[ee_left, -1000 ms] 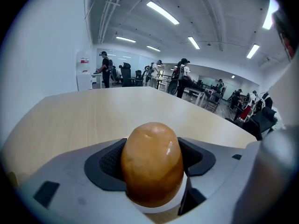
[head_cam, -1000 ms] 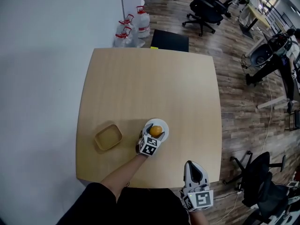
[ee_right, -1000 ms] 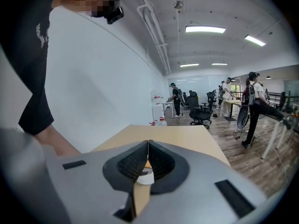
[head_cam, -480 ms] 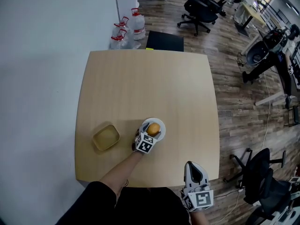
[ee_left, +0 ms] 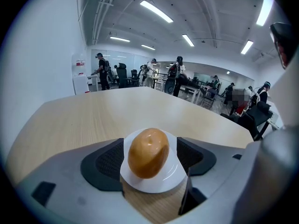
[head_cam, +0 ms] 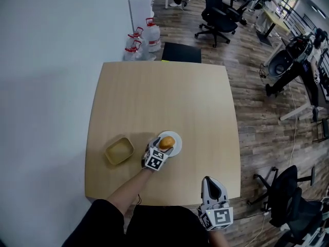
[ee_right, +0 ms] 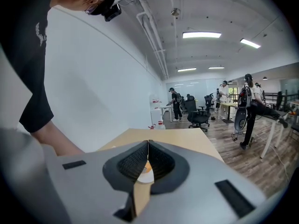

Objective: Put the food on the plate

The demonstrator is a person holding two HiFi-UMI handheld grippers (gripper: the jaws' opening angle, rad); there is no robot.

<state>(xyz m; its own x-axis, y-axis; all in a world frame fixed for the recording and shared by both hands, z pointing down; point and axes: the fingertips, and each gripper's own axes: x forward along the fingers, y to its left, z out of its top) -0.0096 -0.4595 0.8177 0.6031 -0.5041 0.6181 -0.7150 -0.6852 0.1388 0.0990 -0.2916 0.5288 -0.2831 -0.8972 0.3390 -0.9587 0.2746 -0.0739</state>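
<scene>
An orange-brown bun [ee_left: 148, 152] rests on a small white plate [ee_left: 156, 183] near the table's front. In the head view the bun [head_cam: 165, 143] is on that plate [head_cam: 176, 149]. My left gripper [head_cam: 159, 151] is at the plate's near-left side and is open. Its pads [ee_left: 108, 161] stand to either side of the bun with a gap on each side. My right gripper [head_cam: 212, 186] hangs at the table's front edge, right of the plate. Its jaws are shut together on nothing [ee_right: 148, 160].
A tan square bowl [head_cam: 119, 151] sits left of the plate on the wooden table [head_cam: 159, 96]. Water jugs [head_cam: 152, 35] and a black box [head_cam: 181, 52] stand on the floor beyond the far edge. Office chairs [head_cam: 218, 12] and people are farther back.
My left gripper has drawn back slightly towards the person, leaving the bun on the plate. The right gripper has stayed put. The head view has shifted a little.
</scene>
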